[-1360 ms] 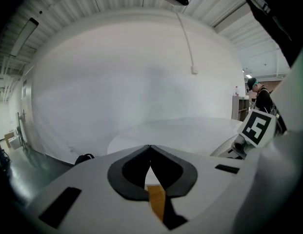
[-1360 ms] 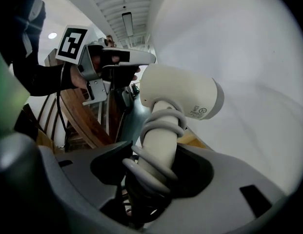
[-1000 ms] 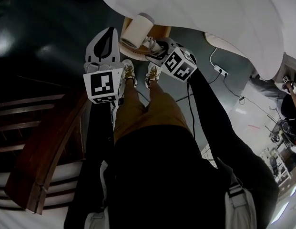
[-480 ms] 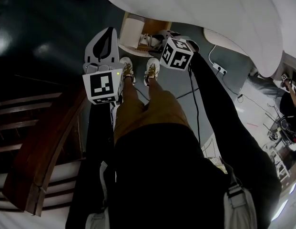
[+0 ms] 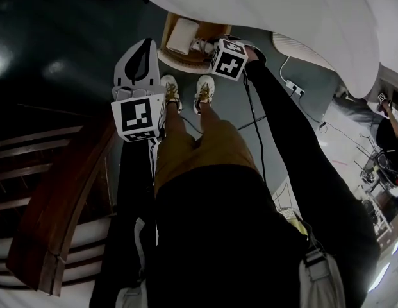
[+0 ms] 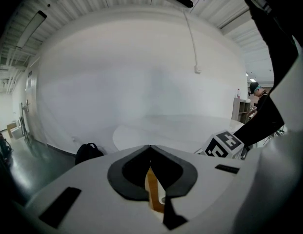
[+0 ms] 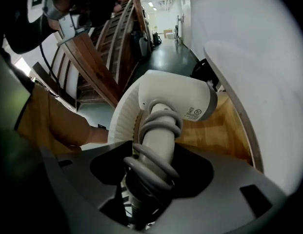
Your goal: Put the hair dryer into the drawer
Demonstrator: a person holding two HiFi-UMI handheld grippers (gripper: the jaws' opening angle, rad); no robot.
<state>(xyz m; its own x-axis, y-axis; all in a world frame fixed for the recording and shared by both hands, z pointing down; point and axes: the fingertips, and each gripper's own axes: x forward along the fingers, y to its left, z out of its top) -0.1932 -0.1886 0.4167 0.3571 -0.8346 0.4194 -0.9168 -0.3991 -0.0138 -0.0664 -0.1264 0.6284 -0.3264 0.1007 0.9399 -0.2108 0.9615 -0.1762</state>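
Observation:
The white hair dryer (image 5: 183, 36), its grey cord wound round the handle (image 7: 158, 130), hangs nozzle-down over the open wooden drawer (image 5: 208, 32). My right gripper (image 5: 202, 45) is shut on that handle and points steeply down. In the right gripper view the dryer's head (image 7: 175, 99) sits just above the drawer's wooden bottom (image 7: 214, 126), beside its white ribbed front (image 7: 123, 118). My left gripper (image 5: 143, 43) hovers to the left of the drawer, its fingertips meeting with nothing between them (image 6: 150, 149).
A large white rounded top (image 5: 282, 11) overhangs the drawer. Dark wooden stair rails (image 5: 64, 191) run along the left. My shoes (image 5: 205, 90) stand just before the drawer. A power strip with cable (image 5: 295, 94) lies on the floor at right. A black bag (image 6: 88, 152) sits by the white wall.
My right gripper has sunk toward the drawer with the hair dryer and tipped more steeply down. The dryer now lies lower over the drawer. The left gripper has hardly shifted.

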